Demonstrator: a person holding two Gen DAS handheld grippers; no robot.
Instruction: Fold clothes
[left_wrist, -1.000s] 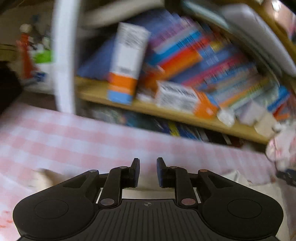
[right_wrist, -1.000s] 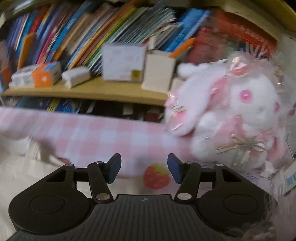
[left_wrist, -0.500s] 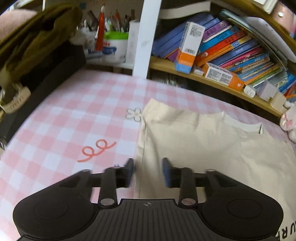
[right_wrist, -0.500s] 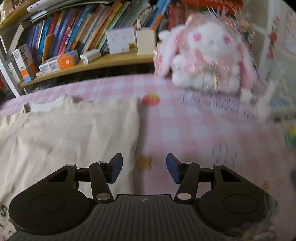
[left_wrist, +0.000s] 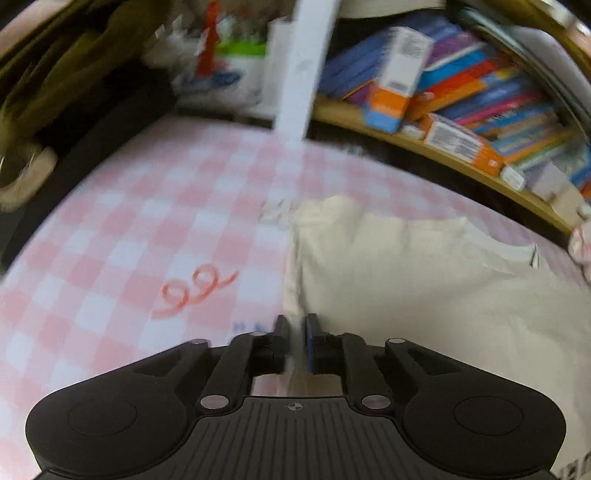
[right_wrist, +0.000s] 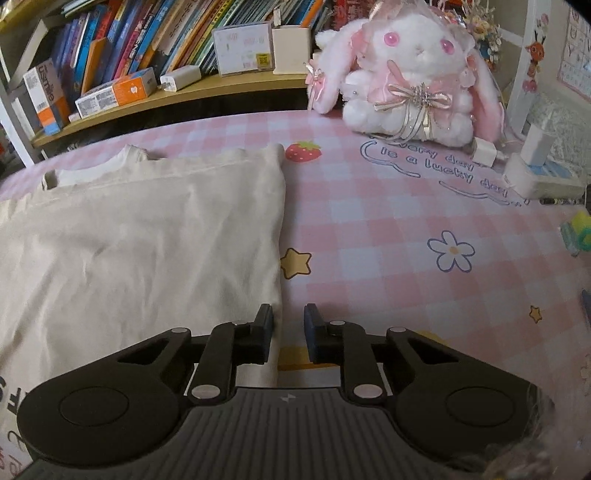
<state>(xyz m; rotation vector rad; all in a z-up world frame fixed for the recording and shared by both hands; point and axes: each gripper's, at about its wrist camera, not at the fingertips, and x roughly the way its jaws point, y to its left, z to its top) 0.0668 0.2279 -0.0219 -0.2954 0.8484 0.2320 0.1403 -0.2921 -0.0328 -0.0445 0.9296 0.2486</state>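
Observation:
A cream shirt (left_wrist: 406, 288) lies flat on the pink checked tablecloth (left_wrist: 147, 229), collar toward the bookshelf. My left gripper (left_wrist: 295, 332) sits at the shirt's left edge. Its jaws are closing, and a strip of the fabric is pinched between the pads. In the right wrist view the shirt (right_wrist: 147, 229) fills the left half. My right gripper (right_wrist: 289, 325) straddles the shirt's right edge. Its jaws are closing too, but a gap still shows between them, with the hem just inside the left finger and tablecloth (right_wrist: 369, 229) beyond it.
A wooden bookshelf (right_wrist: 147, 96) with books and small boxes runs along the far side. A white and pink plush rabbit (right_wrist: 406, 74) sits at the back right, with white boxes (right_wrist: 543, 177) beside it. A white post (left_wrist: 303, 74) and a dark bag (left_wrist: 55, 92) stand at the far left.
Both grippers pulled back from the shelf to the shirt's side edges. The left jaws opened, then shut on the left edge. The right jaws narrowed around the right edge.

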